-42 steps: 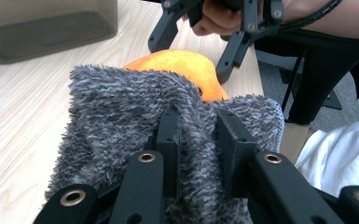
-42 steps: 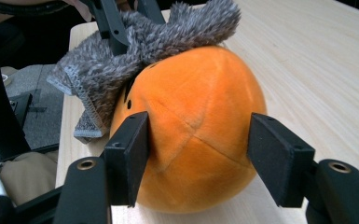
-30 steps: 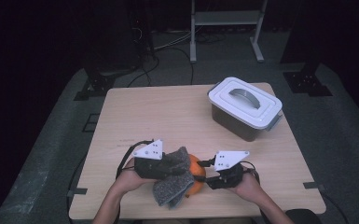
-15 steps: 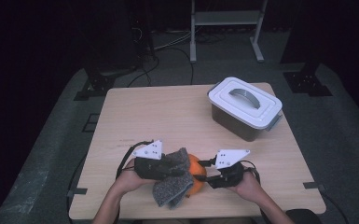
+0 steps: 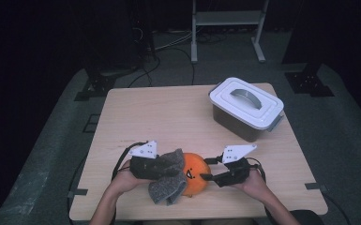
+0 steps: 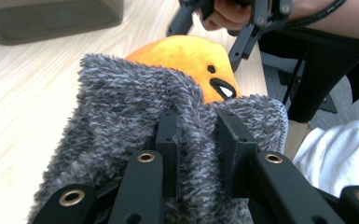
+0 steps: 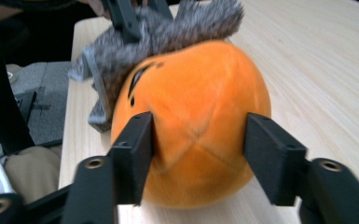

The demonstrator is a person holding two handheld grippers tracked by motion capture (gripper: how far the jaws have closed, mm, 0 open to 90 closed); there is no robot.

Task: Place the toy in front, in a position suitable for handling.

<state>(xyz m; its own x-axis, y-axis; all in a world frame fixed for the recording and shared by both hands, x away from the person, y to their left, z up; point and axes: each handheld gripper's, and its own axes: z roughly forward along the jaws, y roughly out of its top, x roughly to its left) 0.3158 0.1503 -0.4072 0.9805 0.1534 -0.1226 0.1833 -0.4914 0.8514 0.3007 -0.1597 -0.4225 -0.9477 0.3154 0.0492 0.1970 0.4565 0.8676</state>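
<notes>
Left gripper [image 6: 198,140] jaws clamped on grey fuzzy cloth [image 6: 135,112] draped over orange plush ball [image 7: 191,116]. Right gripper [image 7: 198,154] jaws just opening, apart, straddling ball on table [image 5: 169,117].

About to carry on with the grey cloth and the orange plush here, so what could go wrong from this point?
1. The right gripper has just been opening; its jaws flank the plush without a firm squeeze, so it may roll or slip.
2. The left gripper pinches only a fold of the cloth; a pull could drag the plush along.
3. Both sit near the table's front edge and might fall off.
</notes>
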